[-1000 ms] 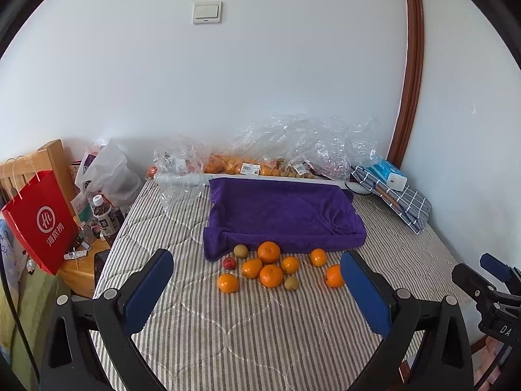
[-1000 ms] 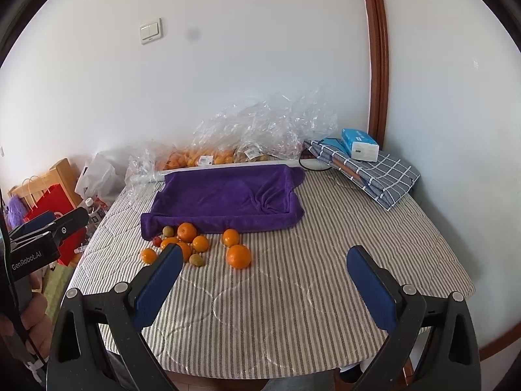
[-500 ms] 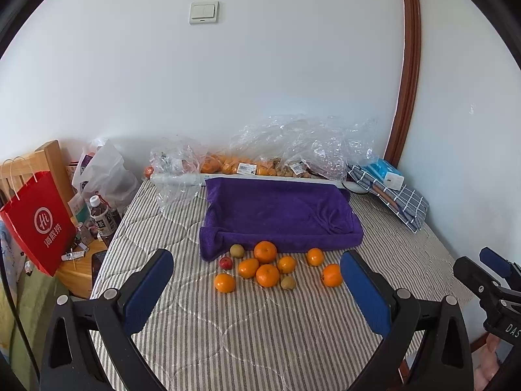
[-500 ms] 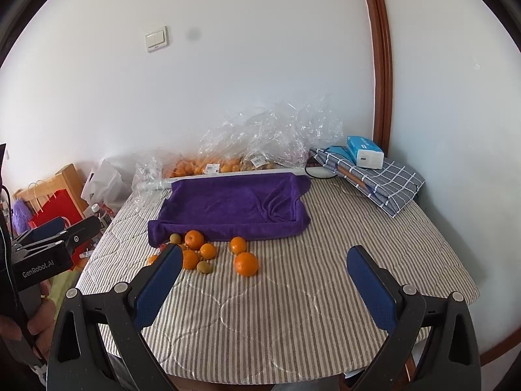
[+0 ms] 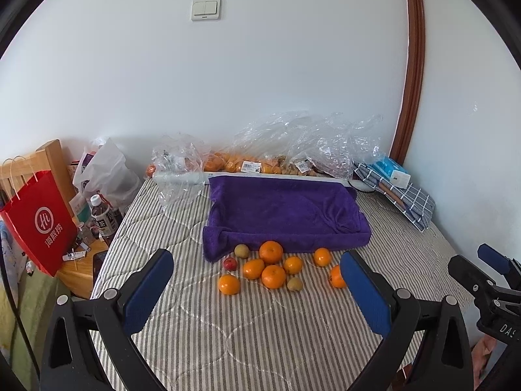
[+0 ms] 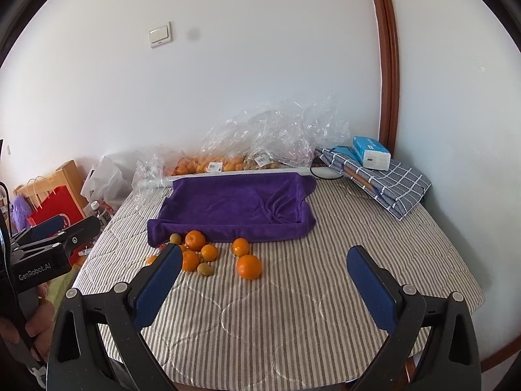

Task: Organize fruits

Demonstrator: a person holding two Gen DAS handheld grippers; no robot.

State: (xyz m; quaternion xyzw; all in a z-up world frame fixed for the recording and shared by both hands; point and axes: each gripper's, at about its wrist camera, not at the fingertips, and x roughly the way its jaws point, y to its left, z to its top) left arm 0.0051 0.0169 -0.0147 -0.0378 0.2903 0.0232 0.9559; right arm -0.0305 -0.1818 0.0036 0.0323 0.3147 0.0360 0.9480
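Note:
Several oranges (image 5: 273,275) (image 6: 248,266) lie in a loose cluster on the striped table (image 5: 247,329) (image 6: 293,309), with two small brownish fruits (image 5: 241,250) (image 6: 205,268) and one small red fruit (image 5: 230,263). Just behind them sits a tray draped in a purple towel (image 5: 286,211) (image 6: 237,207), with nothing in it. My left gripper (image 5: 257,290) hovers open above the table's near part, short of the fruit. My right gripper (image 6: 263,286) is open too, nearer the table's front right, holding nothing.
Clear plastic bags (image 5: 293,150) with more fruit line the wall behind the tray. A folded checked cloth (image 6: 384,184) with a blue tissue box (image 6: 371,152) lies back right. A red paper bag (image 5: 39,221) and bottles stand left of the table.
Both grippers have shifted slightly, so the fruit and tray sit a little lower and larger in view. Nothing on the table has moved.

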